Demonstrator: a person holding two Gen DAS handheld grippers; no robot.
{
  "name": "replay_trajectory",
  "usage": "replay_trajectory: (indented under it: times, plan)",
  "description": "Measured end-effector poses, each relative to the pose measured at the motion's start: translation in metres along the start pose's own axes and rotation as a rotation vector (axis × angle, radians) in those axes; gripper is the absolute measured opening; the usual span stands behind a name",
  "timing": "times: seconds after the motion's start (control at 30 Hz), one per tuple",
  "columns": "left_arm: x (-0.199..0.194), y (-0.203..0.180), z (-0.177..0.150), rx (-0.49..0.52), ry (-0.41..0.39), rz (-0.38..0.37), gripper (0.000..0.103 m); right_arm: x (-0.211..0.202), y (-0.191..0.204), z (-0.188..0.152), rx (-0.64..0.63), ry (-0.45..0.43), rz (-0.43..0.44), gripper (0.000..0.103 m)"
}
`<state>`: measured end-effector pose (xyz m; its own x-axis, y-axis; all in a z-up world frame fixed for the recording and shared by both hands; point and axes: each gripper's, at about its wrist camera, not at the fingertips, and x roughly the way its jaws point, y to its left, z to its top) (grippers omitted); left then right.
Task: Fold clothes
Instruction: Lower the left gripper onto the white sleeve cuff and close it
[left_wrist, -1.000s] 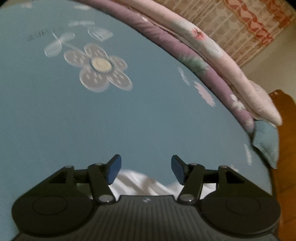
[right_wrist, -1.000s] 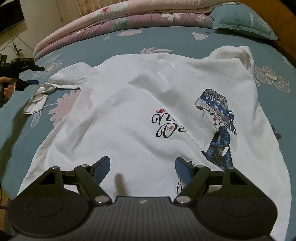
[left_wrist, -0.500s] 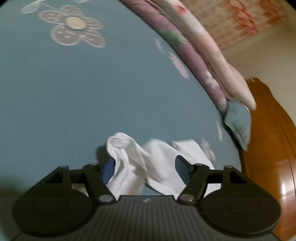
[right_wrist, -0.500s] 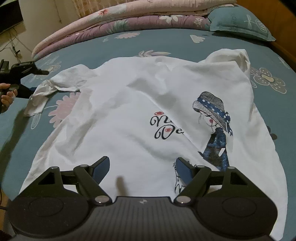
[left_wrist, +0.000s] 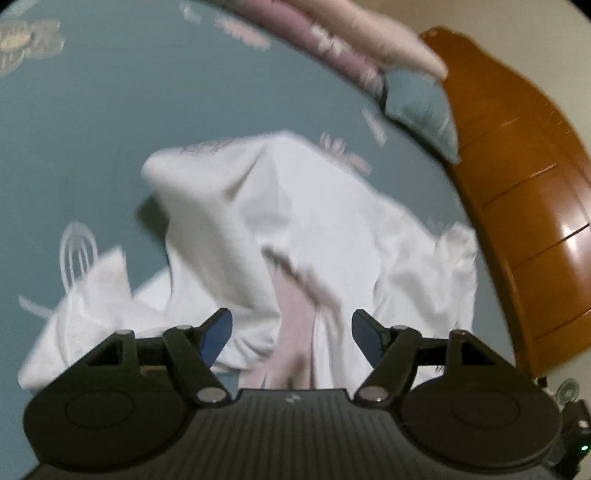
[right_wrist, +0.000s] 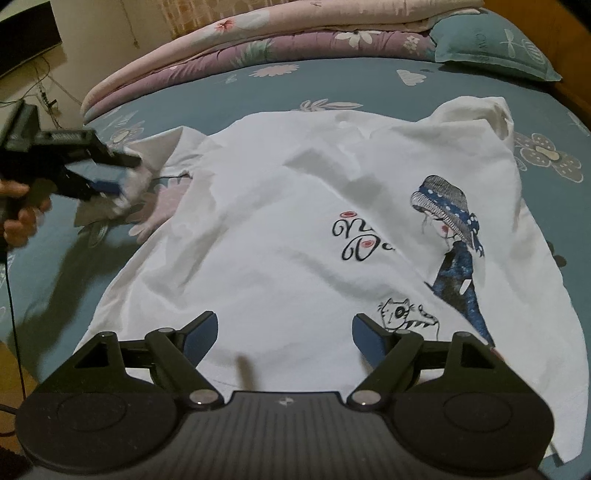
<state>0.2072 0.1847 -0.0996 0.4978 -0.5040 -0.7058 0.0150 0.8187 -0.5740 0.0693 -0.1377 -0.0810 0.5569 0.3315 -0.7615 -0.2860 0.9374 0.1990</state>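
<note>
**White shirt spread on the blue bed**

Left view: my blue floral sheet (left_wrist: 92, 122) is blurred; the left gripper (left_wrist: 291, 330) is spread over the shirt's (left_wrist: 295, 221) bunched sleeve.

Right view: the shirt lies flat mid-bed, bearing unreadable black script, a hatted girl and a cat. My right gripper (right_wrist: 284, 330) gapes at its hem.

White printed T-shirt (right_wrist: 295, 229) lies spread, wrinkled, front up on the bed.
</note>
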Motion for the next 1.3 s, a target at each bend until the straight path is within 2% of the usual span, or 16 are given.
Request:
replay_trajectory:
  times: [0.2, 0.3, 0.4, 0.7, 0.77, 0.87, 0.9, 1.0, 1.1, 1.2, 1.3]
  plan:
    - [-0.012, 0.003, -0.024, -0.026, 0.003, -0.007, 0.071, -0.005, 0.003, -0.003, -0.003, 0.006, 0.006, 0.087]
    - [-0.029, 0.003, -0.037, -0.015, -0.017, 0.004, 0.072, -0.003, 0.006, -0.003, 0.0, 0.009, 0.011, 0.087]
    - [-0.045, 0.012, -0.049, -0.044, -0.046, 0.008, 0.073, -0.003, 0.013, -0.004, -0.008, 0.007, 0.023, 0.087]
    - [-0.061, 0.062, -0.079, -0.249, -0.146, -0.017, 0.073, -0.003, 0.027, -0.004, -0.035, 0.014, 0.037, 0.088]
    - [-0.062, 0.072, -0.082, -0.308, -0.182, -0.06, 0.074, -0.002, 0.027, -0.004, -0.035, 0.016, 0.031, 0.088]
    - [-0.055, 0.088, -0.082, -0.431, -0.25, -0.208, 0.076, -0.001, 0.027, -0.004, -0.032, 0.023, 0.026, 0.088]
    - [-0.053, 0.092, -0.081, -0.457, -0.271, -0.226, 0.076, 0.0, 0.027, -0.004, -0.035, 0.025, 0.023, 0.088]
    - [-0.047, 0.099, -0.075, -0.478, -0.33, -0.174, 0.076, 0.001, 0.028, -0.004, -0.041, 0.034, 0.013, 0.088]
    - [-0.047, 0.109, -0.073, -0.522, -0.391, -0.161, 0.074, 0.004, 0.028, -0.005, -0.043, 0.042, 0.004, 0.088]
    - [-0.047, 0.113, -0.071, -0.542, -0.423, -0.141, 0.069, 0.008, 0.026, -0.006, -0.036, 0.054, 0.0, 0.088]
    - [-0.047, 0.115, -0.068, -0.554, -0.445, -0.119, 0.058, 0.013, 0.026, -0.007, -0.031, 0.061, -0.002, 0.088]
